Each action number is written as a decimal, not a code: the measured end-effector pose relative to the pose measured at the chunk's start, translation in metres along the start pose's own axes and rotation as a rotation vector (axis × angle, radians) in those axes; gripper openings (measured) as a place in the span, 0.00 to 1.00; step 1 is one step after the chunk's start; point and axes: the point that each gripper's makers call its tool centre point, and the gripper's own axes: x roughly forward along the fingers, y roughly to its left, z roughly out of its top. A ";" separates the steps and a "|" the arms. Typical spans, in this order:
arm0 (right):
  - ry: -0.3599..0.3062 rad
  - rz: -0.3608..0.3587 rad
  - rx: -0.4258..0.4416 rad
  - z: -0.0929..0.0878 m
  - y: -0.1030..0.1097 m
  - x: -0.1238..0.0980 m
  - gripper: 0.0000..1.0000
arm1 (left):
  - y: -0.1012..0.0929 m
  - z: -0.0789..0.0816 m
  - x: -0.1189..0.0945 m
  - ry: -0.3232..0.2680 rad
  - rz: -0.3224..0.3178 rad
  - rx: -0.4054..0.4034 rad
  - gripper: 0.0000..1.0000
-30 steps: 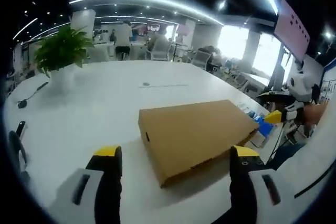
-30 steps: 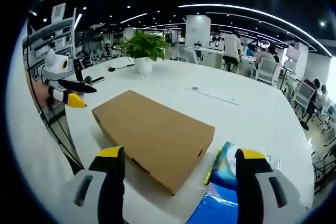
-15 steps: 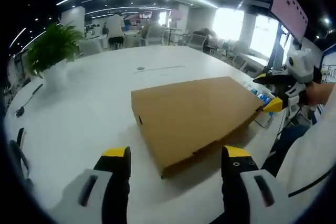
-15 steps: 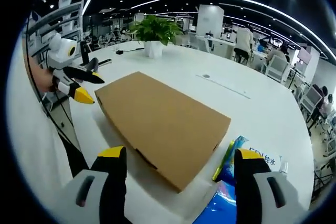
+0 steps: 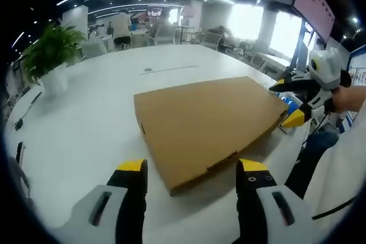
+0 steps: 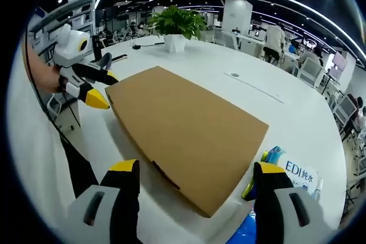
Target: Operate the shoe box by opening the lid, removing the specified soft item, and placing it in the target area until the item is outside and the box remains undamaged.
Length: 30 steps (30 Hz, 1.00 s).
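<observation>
A flat brown cardboard shoe box point(image 5: 206, 123) point(image 6: 186, 131) lies shut on the white table point(image 5: 86, 118). My left gripper point(image 5: 191, 170) is open, its yellow-tipped jaws just short of the box's near edge. My right gripper point(image 6: 194, 170) is open too, its jaws either side of the box's long side. Each gripper shows in the other's view: the right gripper point(image 5: 300, 104) at the box's far right corner, the left gripper point(image 6: 91, 87) at the box's left end. The soft item is hidden.
A blue printed bag point(image 6: 286, 178) lies beside the box by my right jaw. A potted green plant point(image 5: 51, 55) point(image 6: 177, 27) stands at the far side of the table. Office chairs and people sit beyond the table. A hand point(image 6: 43, 75) holds the left gripper.
Both grippers have moved closer to the box, which looms larger in both views. The box itself has not moved and its lid stays shut.
</observation>
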 end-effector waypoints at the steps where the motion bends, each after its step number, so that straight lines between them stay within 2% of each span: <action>1: 0.005 0.001 -0.005 -0.001 0.001 0.001 0.80 | -0.001 0.000 0.001 0.000 0.004 0.003 0.63; 6: 0.022 -0.011 -0.024 -0.004 -0.002 0.005 0.79 | -0.006 -0.002 0.006 0.012 0.005 0.032 0.63; 9: 0.019 -0.024 0.014 -0.003 -0.004 0.006 0.78 | -0.003 -0.003 0.009 0.020 0.017 0.000 0.63; 15: 0.015 -0.036 0.007 -0.003 -0.002 0.008 0.79 | -0.001 -0.007 0.010 0.027 0.026 -0.014 0.61; 18: 0.010 -0.036 0.008 -0.003 -0.002 0.007 0.79 | 0.002 -0.015 0.011 0.058 0.050 0.032 0.57; 19: 0.011 -0.036 0.008 -0.003 -0.002 0.007 0.79 | 0.001 -0.015 0.012 0.048 0.050 0.038 0.57; 30: 0.019 -0.029 0.007 -0.003 -0.004 0.008 0.79 | 0.001 -0.014 0.012 0.063 0.039 -0.006 0.57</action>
